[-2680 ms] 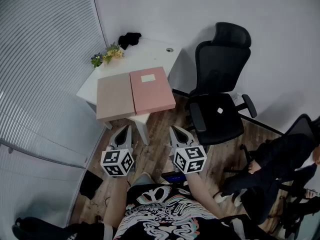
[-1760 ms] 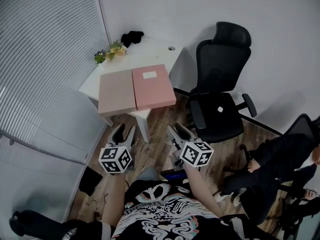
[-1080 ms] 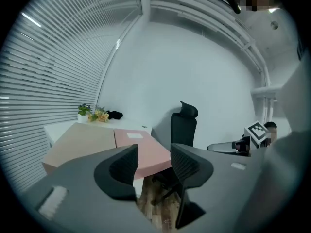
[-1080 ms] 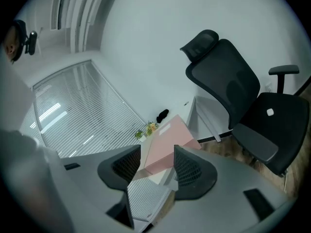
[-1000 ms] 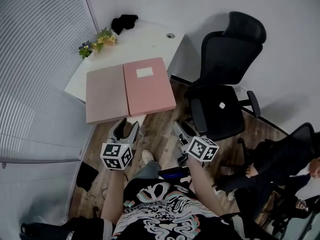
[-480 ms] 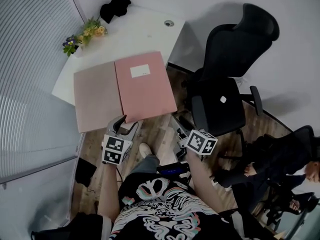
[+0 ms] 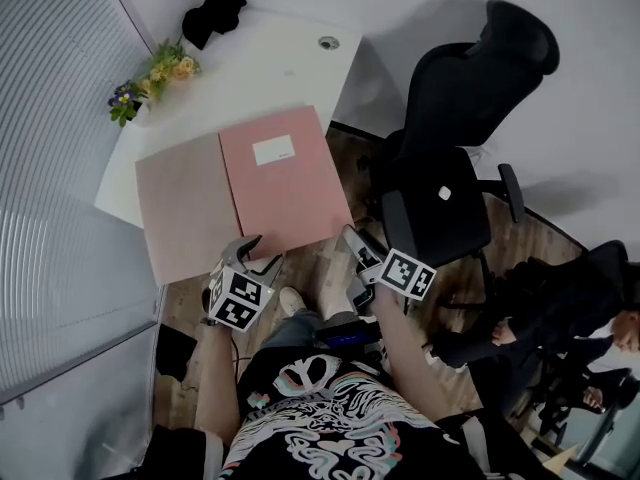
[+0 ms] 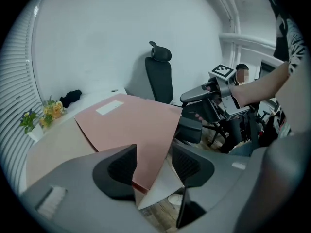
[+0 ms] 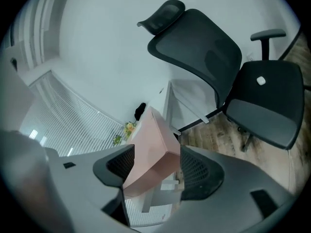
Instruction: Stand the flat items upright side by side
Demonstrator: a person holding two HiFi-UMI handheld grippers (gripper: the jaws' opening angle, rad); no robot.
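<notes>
Both grippers have been brought up to the near edge of the white table [image 7: 270, 63], which they were held well short of a few seconds ago; the two flat items have not been moved.

From the head view, the pink folder [image 7: 280, 183] (marked with a white label) and the tan folder [image 7: 185, 203] are seen lying flat side by side, touching along their long edges and overhanging the table's near edge. The left gripper [image 7: 250, 251] is held at the pink folder's near left corner. The right gripper [image 7: 352, 236] is held just beside its near right corner, apart from it. A bunch of flowers [image 7: 150, 78] and a black cloth [image 7: 212, 16] are seen at the far left of the table, and a black office chair [image 7: 450, 158] to the right.

From the left gripper view, the jaws are seen wide and opening. The pink folder's near corner [image 8: 146, 144] is framed between them, but no pad is seen pressing on it.

From the right gripper view, the jaws are likewise seen wide and opening. The folder's thick edge [image 9: 153, 144] is sighted through the gap, not gripped, with the chair [image 9: 218, 67] beyond on the right.
</notes>
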